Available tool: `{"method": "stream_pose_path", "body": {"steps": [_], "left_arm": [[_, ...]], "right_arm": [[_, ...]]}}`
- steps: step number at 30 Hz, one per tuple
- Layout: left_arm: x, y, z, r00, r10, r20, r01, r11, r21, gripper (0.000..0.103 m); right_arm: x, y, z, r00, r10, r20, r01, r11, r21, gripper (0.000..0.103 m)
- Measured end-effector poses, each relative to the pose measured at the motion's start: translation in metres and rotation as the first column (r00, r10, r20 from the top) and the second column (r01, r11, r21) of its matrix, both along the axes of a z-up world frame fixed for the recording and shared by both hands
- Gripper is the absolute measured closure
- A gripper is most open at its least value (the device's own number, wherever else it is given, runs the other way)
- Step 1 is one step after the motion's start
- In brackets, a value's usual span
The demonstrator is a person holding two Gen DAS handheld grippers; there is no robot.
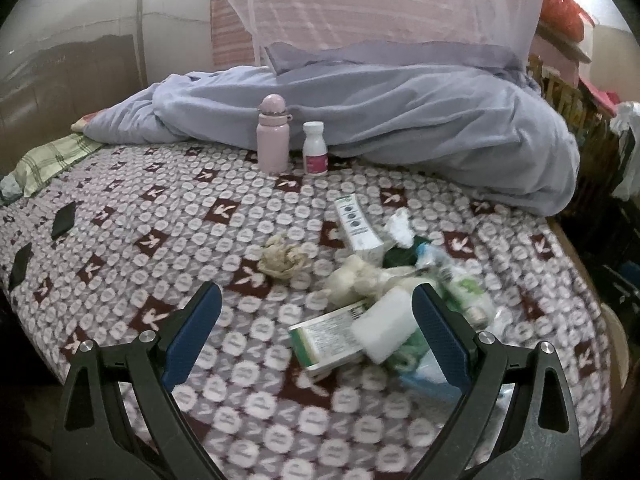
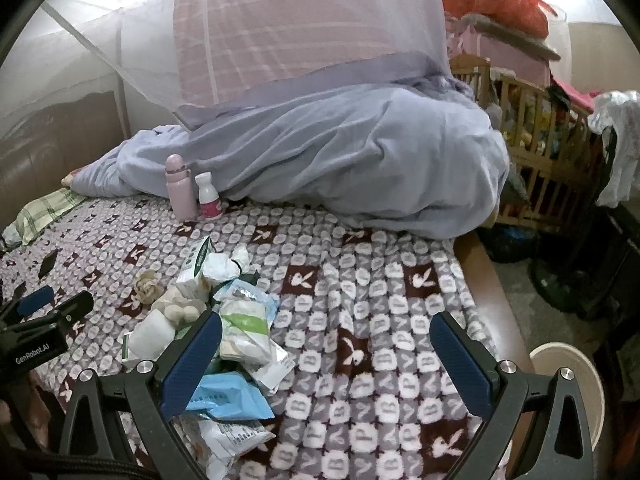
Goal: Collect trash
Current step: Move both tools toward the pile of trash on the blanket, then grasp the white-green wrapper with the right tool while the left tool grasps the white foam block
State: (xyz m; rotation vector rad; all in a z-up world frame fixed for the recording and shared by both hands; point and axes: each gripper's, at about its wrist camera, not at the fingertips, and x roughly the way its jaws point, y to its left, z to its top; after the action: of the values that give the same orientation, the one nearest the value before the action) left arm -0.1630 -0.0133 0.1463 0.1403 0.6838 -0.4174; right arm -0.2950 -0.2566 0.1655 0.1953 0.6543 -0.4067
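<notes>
Left gripper point(image 1: 316, 324) spread wide, holding nothing, hovering over the patterned blanket point(image 1: 168, 240). Between its blue pads and slightly toward the right finger, a green-and-white carton point(image 1: 326, 338) with a white block point(image 1: 382, 326) resting against it, blurred. Just ahead of the fingertips, a heap of trash point(image 1: 400, 264): crumpled beige paper point(image 1: 282, 258), a white tube box point(image 1: 356, 226), crushed wrappers and a small green-labelled bottle point(image 1: 466, 292). Farther ahead, upright and side by side, a pink flask point(image 1: 273, 136) and a white pill bottle point(image 1: 315, 148), against a rumpled blue quilt point(image 1: 400, 120). Right gripper point(image 2: 326, 354) likewise parted and empty, over bare blanket. Same trash heap point(image 2: 224, 312) at and beyond its left finger, with a blue packet point(image 2: 230, 396) under that finger's pad. Off past its right finger, beside the bed, a cream bin point(image 2: 576, 380).
</notes>
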Motion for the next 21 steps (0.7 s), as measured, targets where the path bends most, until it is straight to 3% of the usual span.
{"method": "stream_pose_path", "body": {"steps": [5,12,21], "left_arm": [[0.005,0.015,-0.014,1.000,-0.014,-0.014,0.015,0.998,0.059,0.007],[0.012,0.022,-0.035,0.994,-0.075,-0.084,0.081,0.994,0.075,0.007],[0.022,-0.010,-0.041,0.965,-0.208,-0.160,0.214,0.976,0.026,0.008]], "right_arm": [[0.000,-0.010,-0.023,0.997,0.009,-0.077,-0.006,0.999,0.041,0.000],[0.009,-0.003,-0.046,0.982,0.133,-0.132,-0.117,0.986,0.119,0.001],[0.050,0.003,-0.057,0.962,0.223,-0.157,-0.196,0.965,0.175,0.014]]}}
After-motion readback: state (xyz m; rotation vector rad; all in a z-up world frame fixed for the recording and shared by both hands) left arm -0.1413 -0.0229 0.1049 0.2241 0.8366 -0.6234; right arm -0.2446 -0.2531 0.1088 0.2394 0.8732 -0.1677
